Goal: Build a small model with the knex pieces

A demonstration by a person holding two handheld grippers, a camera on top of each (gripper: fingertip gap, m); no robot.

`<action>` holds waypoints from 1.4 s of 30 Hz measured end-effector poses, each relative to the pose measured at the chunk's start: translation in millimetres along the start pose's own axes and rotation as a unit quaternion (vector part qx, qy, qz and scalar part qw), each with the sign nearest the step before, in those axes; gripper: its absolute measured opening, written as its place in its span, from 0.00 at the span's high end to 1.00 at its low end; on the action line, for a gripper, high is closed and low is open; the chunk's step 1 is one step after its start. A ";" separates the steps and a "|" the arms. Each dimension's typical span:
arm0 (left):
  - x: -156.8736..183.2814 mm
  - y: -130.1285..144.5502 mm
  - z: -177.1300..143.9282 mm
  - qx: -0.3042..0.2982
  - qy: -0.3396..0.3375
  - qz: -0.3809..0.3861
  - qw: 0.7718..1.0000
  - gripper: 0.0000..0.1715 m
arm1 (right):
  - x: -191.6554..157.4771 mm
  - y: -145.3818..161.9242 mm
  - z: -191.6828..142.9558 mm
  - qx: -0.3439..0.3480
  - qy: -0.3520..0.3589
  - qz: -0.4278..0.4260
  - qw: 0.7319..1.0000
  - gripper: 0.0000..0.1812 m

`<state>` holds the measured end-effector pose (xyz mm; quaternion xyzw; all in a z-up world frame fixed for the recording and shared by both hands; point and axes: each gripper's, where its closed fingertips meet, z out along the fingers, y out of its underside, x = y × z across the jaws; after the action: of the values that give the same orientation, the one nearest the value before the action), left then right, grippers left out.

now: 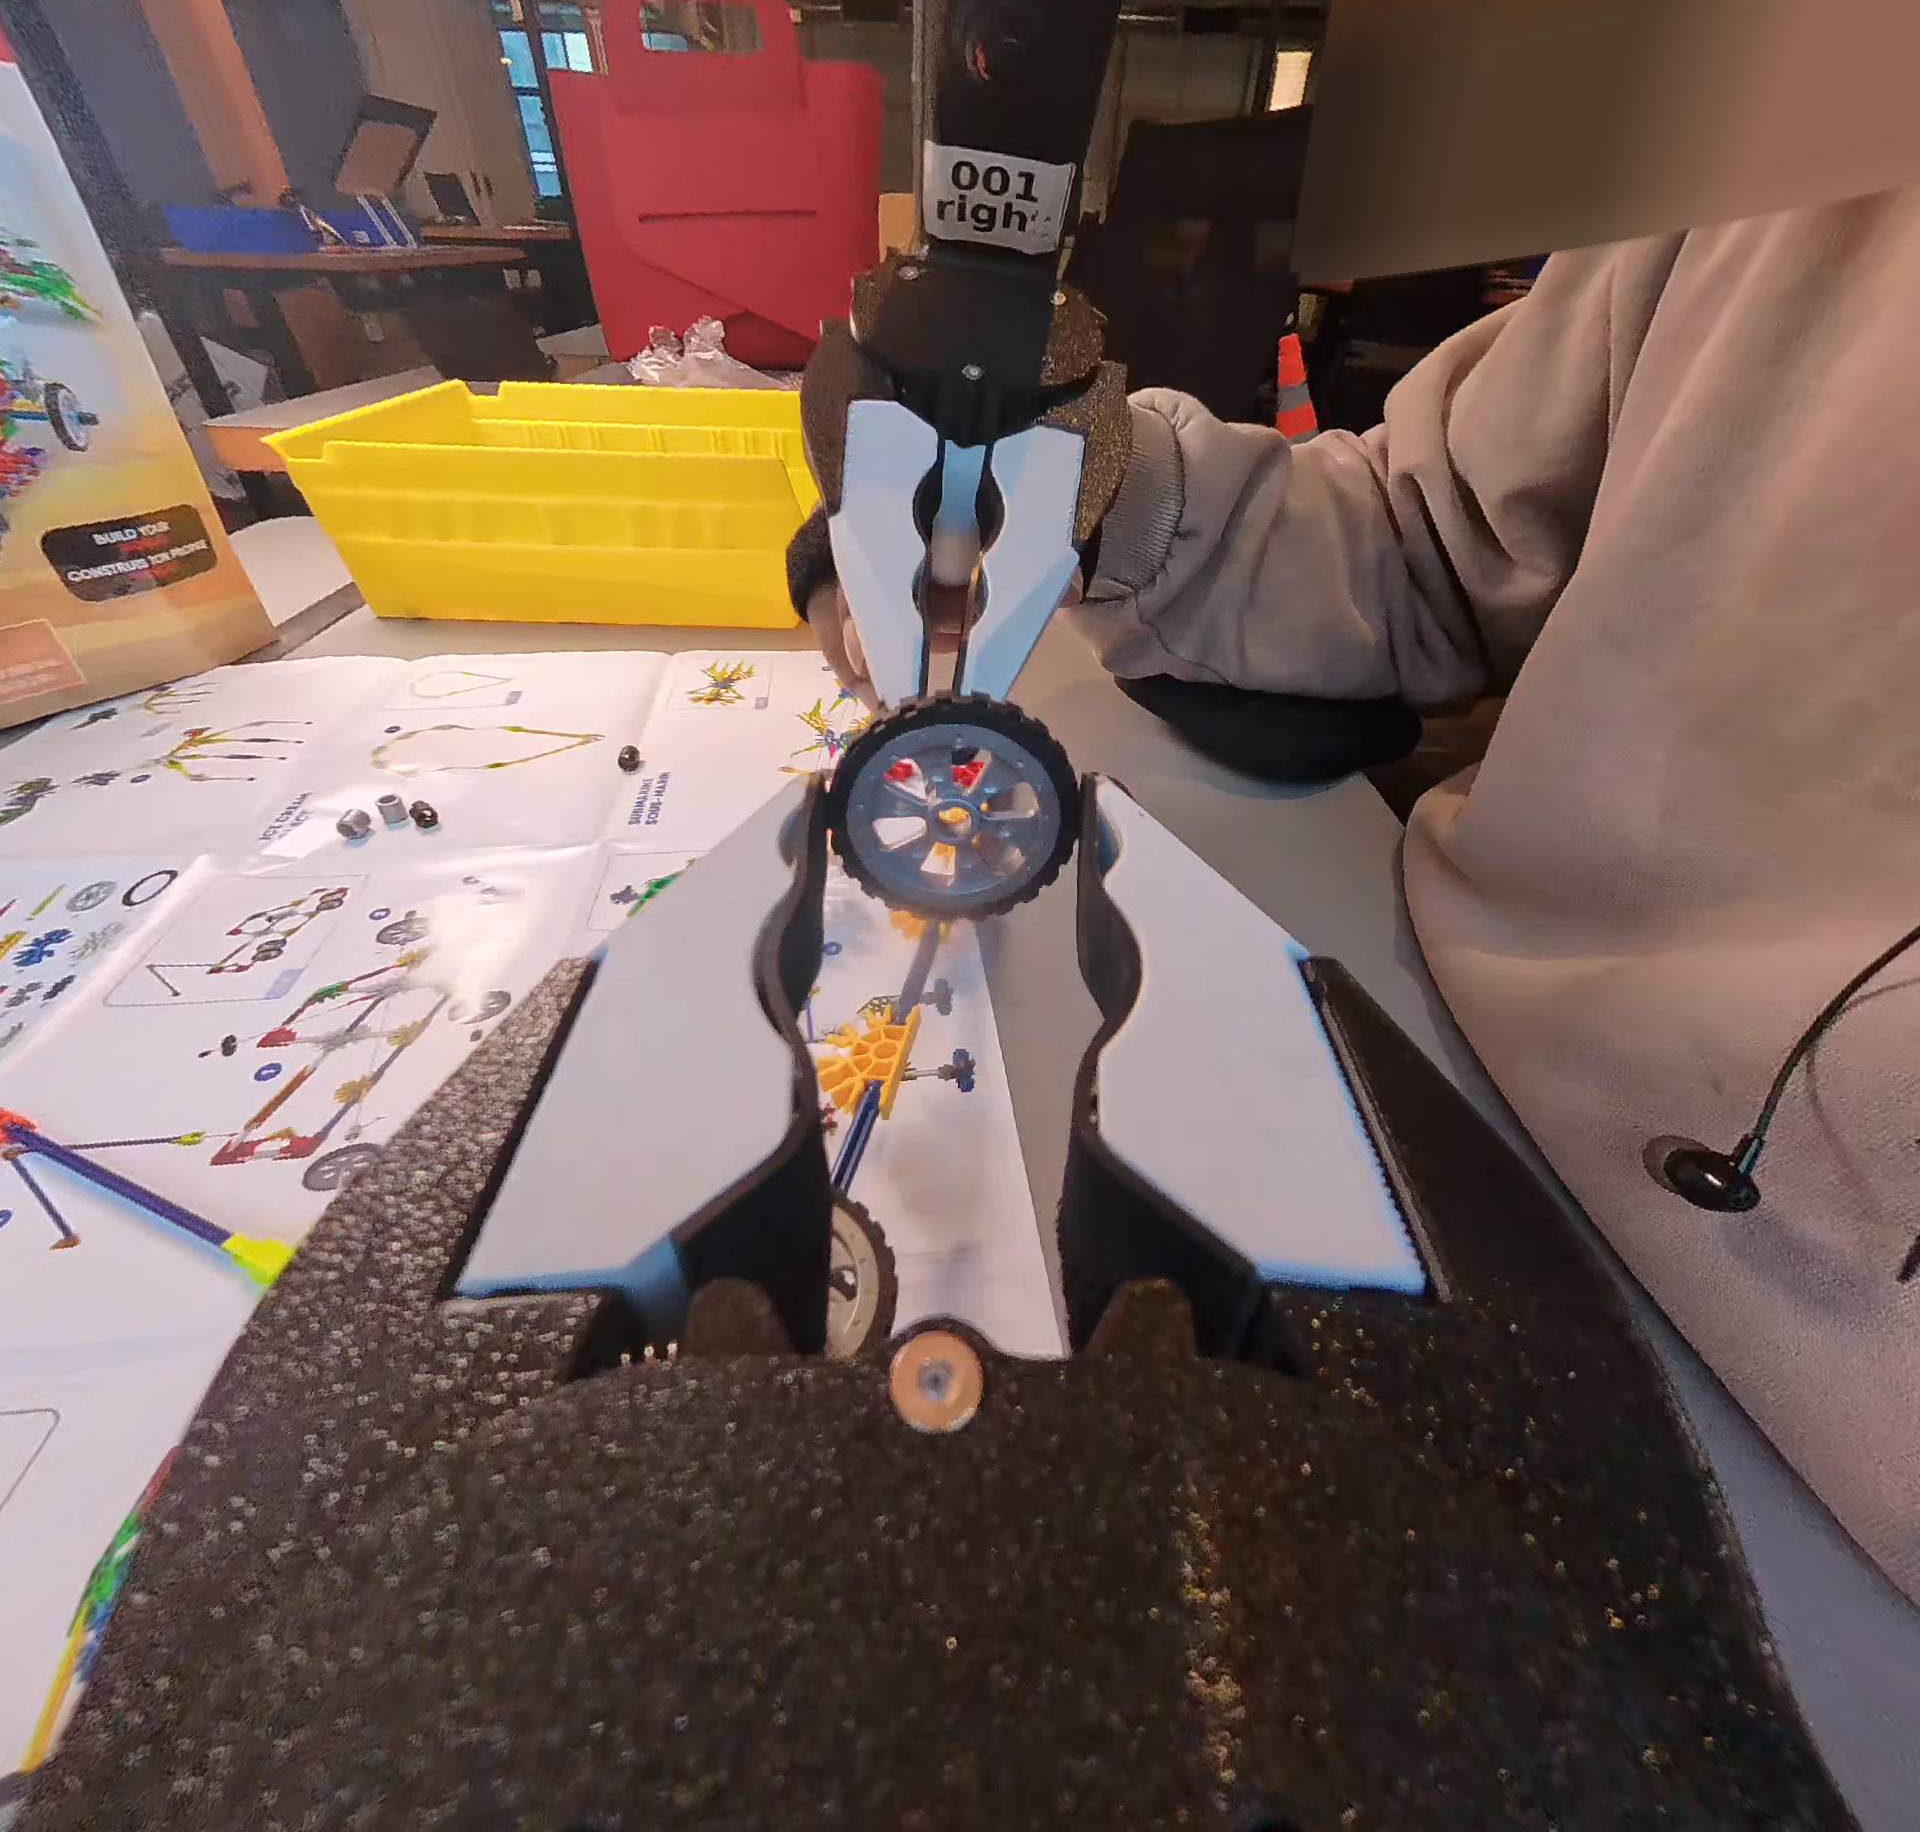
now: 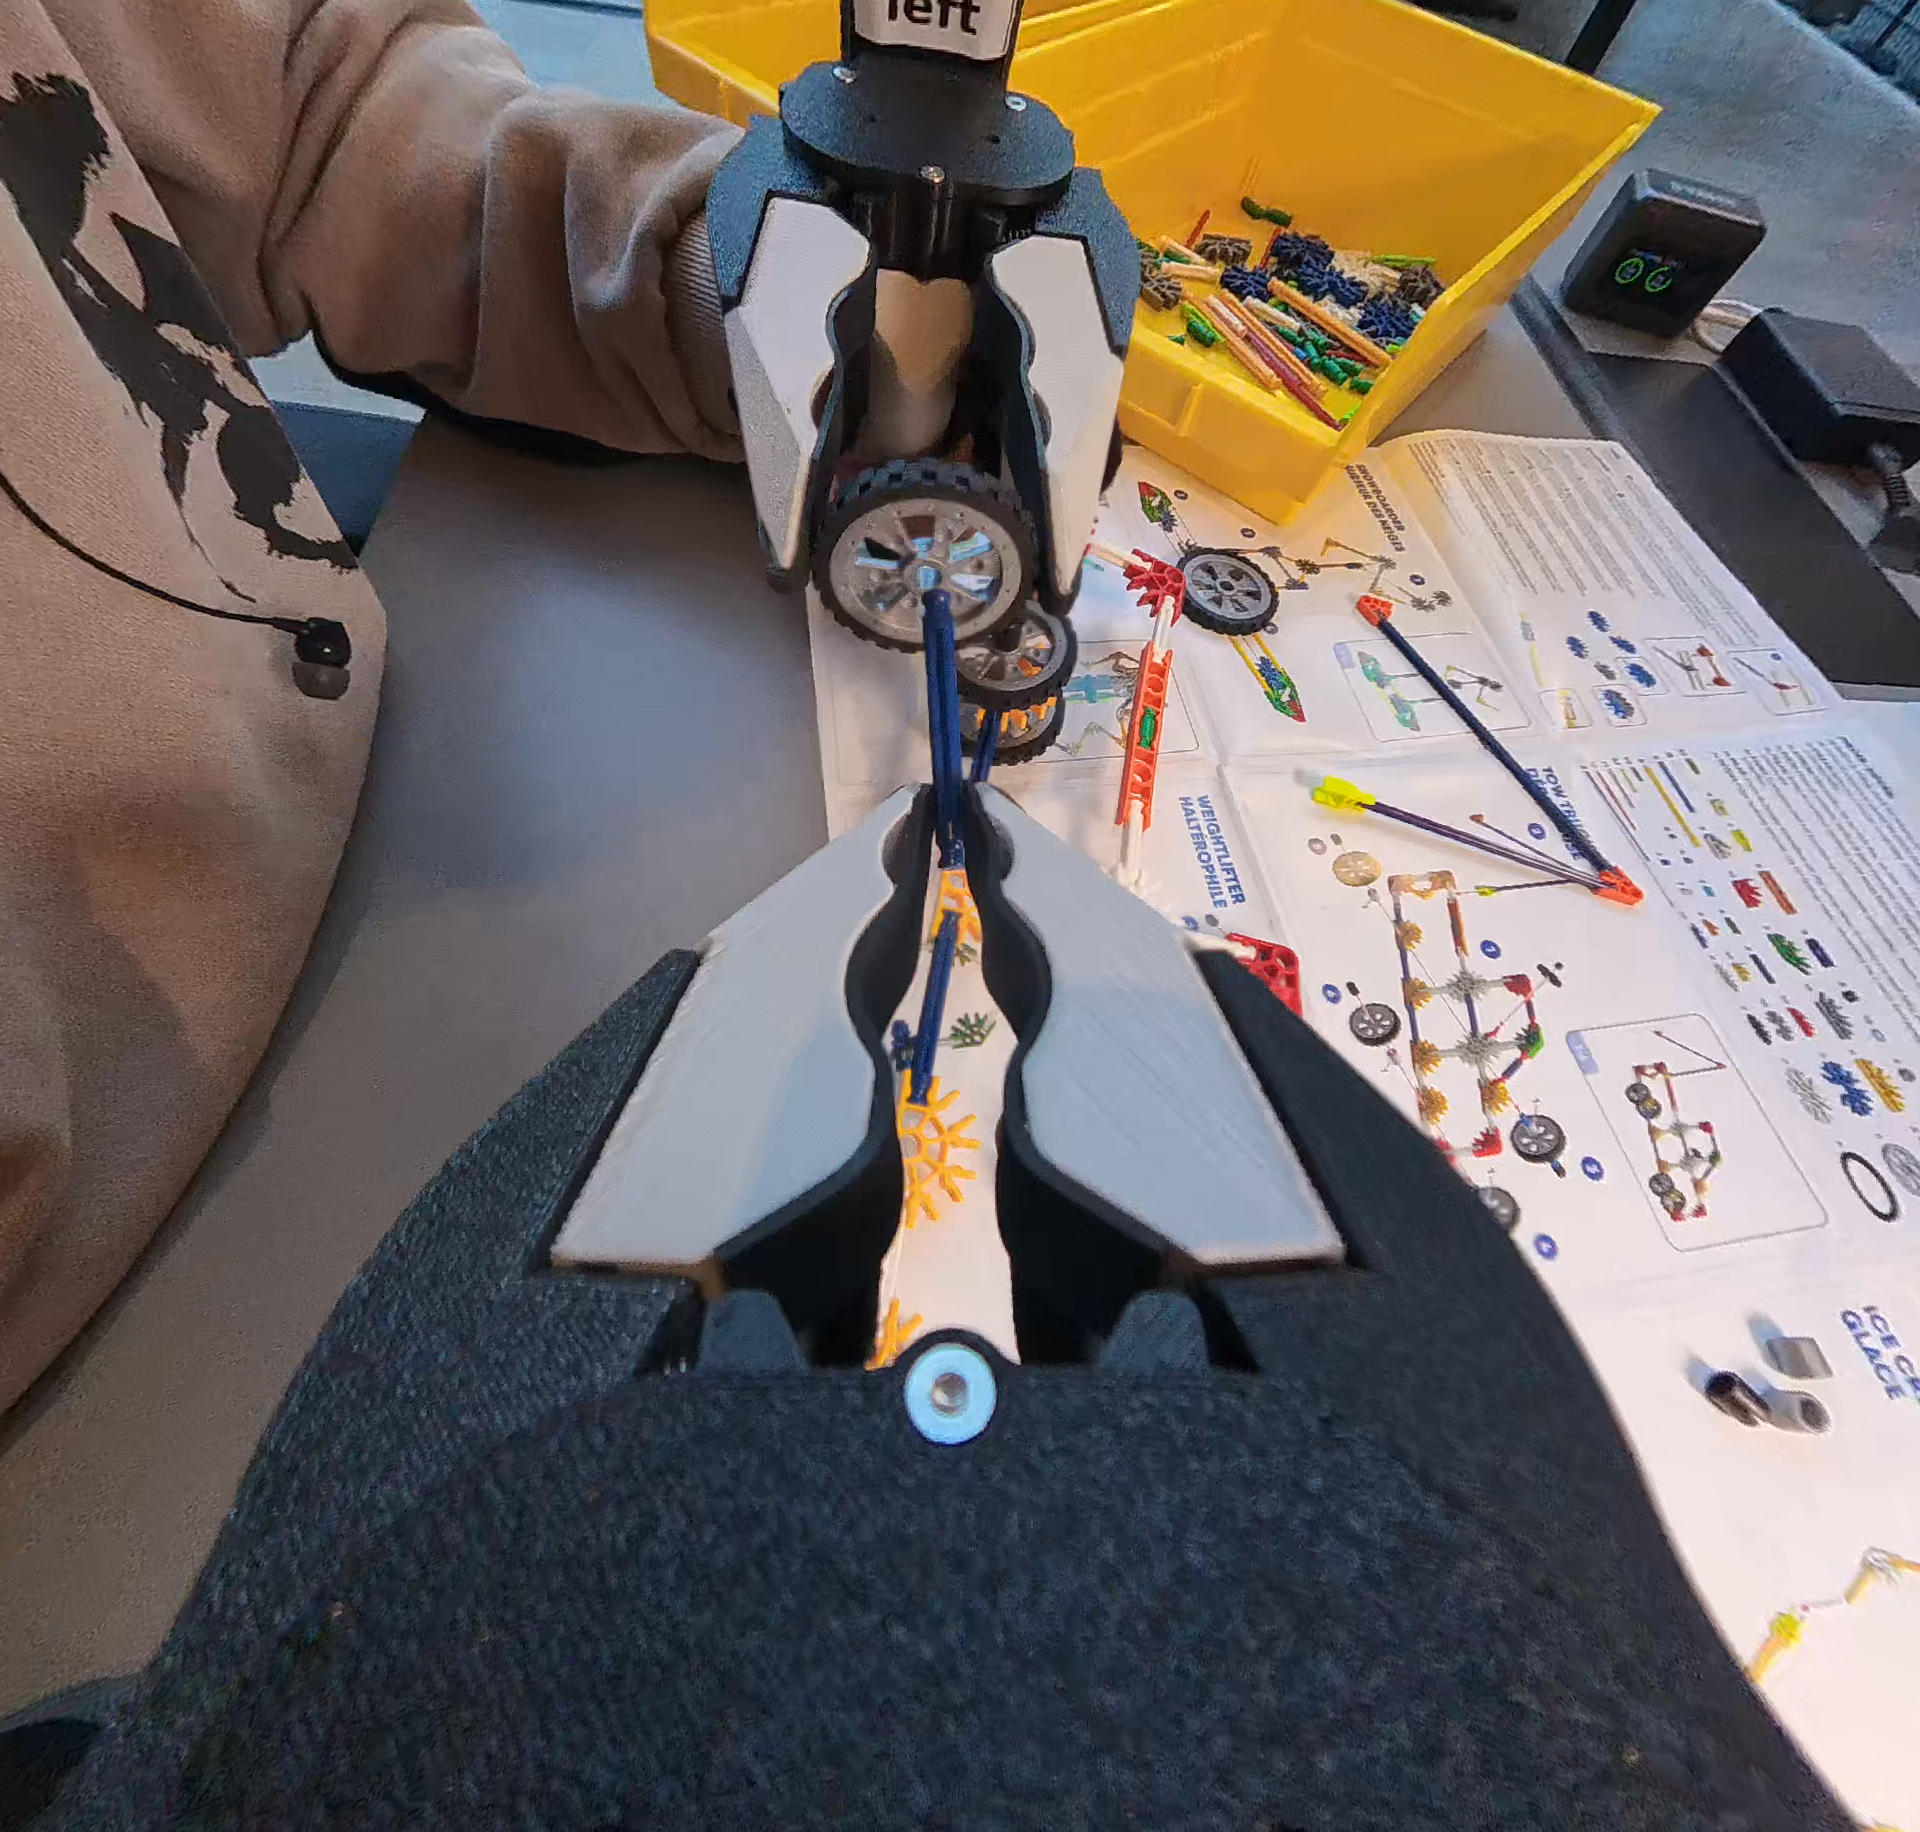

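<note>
The wheel [image 2: 925, 561] has a black treaded tyre and a silver-grey spoked hub; the rod [image 2: 943, 733] in its centre is dark blue; the connectors [image 2: 935, 1148] are yellow-orange; the bin [image 2: 1455, 120] is bright yellow, its loose pieces [image 2: 1299, 307] blue, green, red and tan; both grippers [image 2: 948, 806] have pale grey fingers [image 2: 1122, 1055] edged black on speckled black bodies; the instruction sheet [image 2: 1558, 1003] is white with multicoloured diagrams; the sleeve [image 1: 1351, 535] is beige.

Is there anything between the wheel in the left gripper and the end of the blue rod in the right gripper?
Nothing visible. The wheel sits between the left gripper's fingers, and the blue rod, pinched by the right gripper, already meets its hub.
</note>
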<state>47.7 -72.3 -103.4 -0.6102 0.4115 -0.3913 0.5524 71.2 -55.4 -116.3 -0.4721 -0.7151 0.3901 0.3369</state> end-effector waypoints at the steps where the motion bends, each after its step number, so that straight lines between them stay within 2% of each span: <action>1: 1.3 1.5 1.5 -0.003 0.002 0.000 1.000 0.73 | -1.3 1.6 2.3 -0.003 -0.002 -0.002 1.000 0.98; 13: 0.9 23.9 6.4 -0.061 -0.008 0.019 0.998 0.73 | -6.8 8.1 12.2 -0.003 -0.023 0.011 1.000 0.99; 21: 6.0 19.5 9.1 -0.054 -0.004 0.023 0.998 0.73 | -12.3 -0.5 17.1 0.037 -0.046 0.028 0.998 0.99; 30: 13.9 42.8 14.8 -0.124 0.001 0.057 0.991 0.73 | -22.9 15.9 22.7 0.005 -0.080 0.028 0.996 0.99; 39: 24.4 66.6 15.5 -0.208 0.010 0.119 0.971 0.73 | -35.4 38.6 32.5 -0.045 -0.113 0.030 0.992 0.99; 42: 27.4 73.9 15.0 -0.230 0.016 0.129 0.964 0.82 | -40.9 49.4 35.0 -0.073 -0.124 0.027 0.989 1.00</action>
<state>66.2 -96.4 -177.6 -0.6566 0.5743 -0.2208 0.4362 75.1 -89.8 -180.6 -0.4625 -0.7647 0.4018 0.1996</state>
